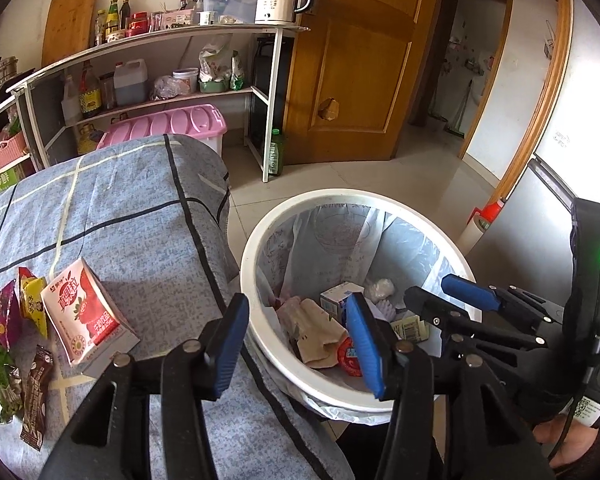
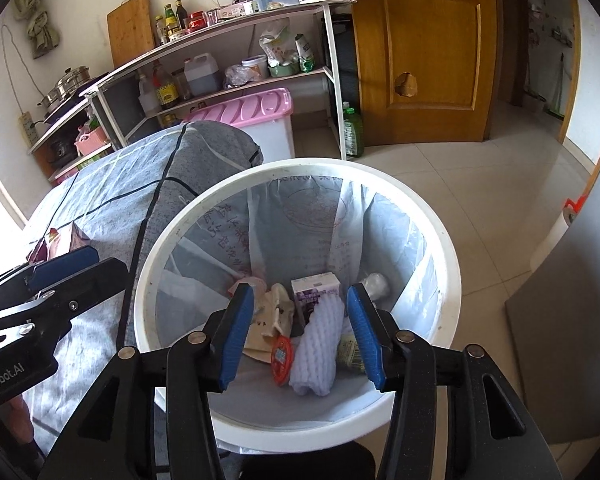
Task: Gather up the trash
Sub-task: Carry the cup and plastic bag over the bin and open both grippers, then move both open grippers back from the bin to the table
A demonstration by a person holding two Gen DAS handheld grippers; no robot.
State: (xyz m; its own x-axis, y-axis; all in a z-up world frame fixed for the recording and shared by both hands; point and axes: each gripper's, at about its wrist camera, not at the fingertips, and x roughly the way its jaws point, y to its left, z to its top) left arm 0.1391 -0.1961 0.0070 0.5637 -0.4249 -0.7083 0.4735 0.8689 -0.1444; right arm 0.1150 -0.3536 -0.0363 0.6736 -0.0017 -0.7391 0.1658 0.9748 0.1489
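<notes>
Pink carton [image 1: 86, 316] is seen left of the bin [image 1: 260, 240], nearer the left gripper [image 1: 300, 344]; both grippers' jaws, the right gripper [image 2: 300, 336] included, are parted, empty.

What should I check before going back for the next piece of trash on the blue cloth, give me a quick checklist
1. Left gripper holds nothing: ok, blue pads apart with nothing between them.
2. Right gripper holds nothing: ok, open above the white bin.
3. Dropped items inside the bin, none on its rim: ok.
4. Trash left on the cloth: not ok, the red-and-white carton, the brown wrapper and other wrappers lie there.
5. Carton within the left gripper's path: ok, it lies just left of the fingers.
6. Bin liner seated all round: cannot tell.
</notes>
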